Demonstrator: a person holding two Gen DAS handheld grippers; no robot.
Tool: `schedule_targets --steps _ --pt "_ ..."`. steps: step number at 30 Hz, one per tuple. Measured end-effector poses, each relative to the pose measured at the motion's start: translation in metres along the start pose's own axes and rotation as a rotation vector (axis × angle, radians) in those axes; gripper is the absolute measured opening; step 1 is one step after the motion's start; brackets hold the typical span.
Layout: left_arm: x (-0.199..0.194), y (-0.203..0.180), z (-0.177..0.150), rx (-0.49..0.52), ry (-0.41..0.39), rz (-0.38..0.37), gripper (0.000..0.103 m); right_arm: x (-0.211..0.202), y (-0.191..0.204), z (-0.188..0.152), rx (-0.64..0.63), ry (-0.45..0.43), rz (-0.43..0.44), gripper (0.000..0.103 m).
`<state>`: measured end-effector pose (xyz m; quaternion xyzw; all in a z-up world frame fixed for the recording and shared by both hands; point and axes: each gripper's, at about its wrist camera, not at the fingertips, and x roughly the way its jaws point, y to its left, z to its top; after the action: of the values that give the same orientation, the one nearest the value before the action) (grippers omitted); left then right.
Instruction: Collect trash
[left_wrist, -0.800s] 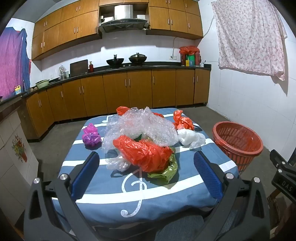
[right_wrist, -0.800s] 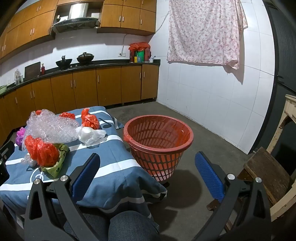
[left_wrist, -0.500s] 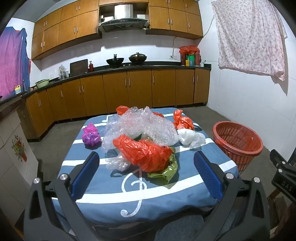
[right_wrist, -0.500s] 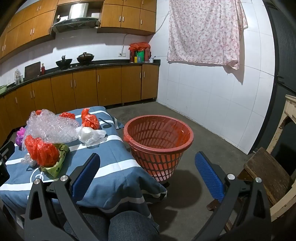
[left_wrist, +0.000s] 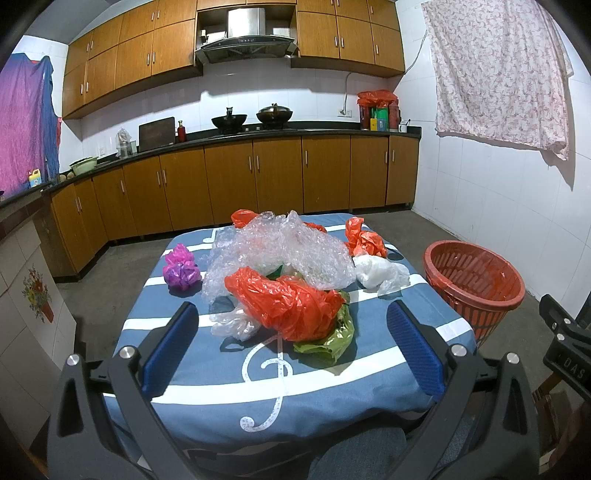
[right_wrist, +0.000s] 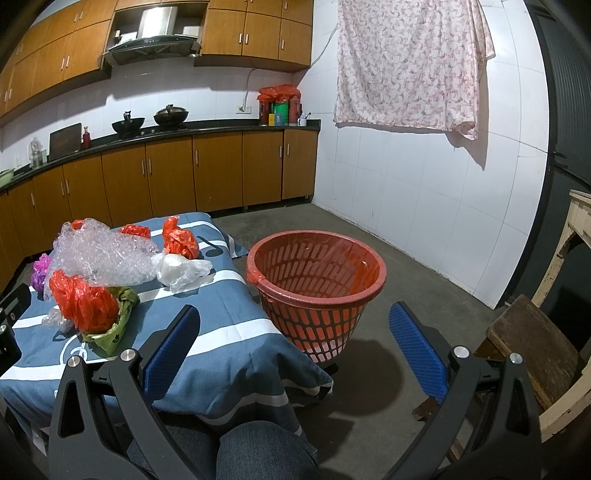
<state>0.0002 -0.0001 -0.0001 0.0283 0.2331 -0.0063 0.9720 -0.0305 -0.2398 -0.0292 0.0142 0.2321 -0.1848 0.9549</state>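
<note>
Plastic trash lies on a blue striped table (left_wrist: 314, 387): a big red bag (left_wrist: 288, 299) over a green bag (left_wrist: 332, 338), clear bubble wrap (left_wrist: 284, 247), a purple bag (left_wrist: 181, 271), a white bag (left_wrist: 380, 273), a small clear bag (left_wrist: 232, 323) and a smaller red bag (left_wrist: 364, 240). A red basket (right_wrist: 317, 280) stands on the floor right of the table. My left gripper (left_wrist: 291, 347) is open and empty, near the table's front edge. My right gripper (right_wrist: 295, 347) is open and empty, in front of the basket.
Wooden kitchen cabinets (left_wrist: 258, 177) run along the back wall. A worn wooden stool (right_wrist: 532, 339) and a pale table leg (right_wrist: 561, 258) stand at the right. A flowered cloth (right_wrist: 406, 62) hangs on the tiled wall. The person's knee (right_wrist: 262, 450) is below.
</note>
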Motion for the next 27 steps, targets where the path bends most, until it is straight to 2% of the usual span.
schedule_targets --steps 27 --pt "0.0001 0.0001 0.0000 -0.001 0.004 -0.001 0.099 0.0004 0.0021 0.0001 -0.002 -0.002 -0.001 0.101"
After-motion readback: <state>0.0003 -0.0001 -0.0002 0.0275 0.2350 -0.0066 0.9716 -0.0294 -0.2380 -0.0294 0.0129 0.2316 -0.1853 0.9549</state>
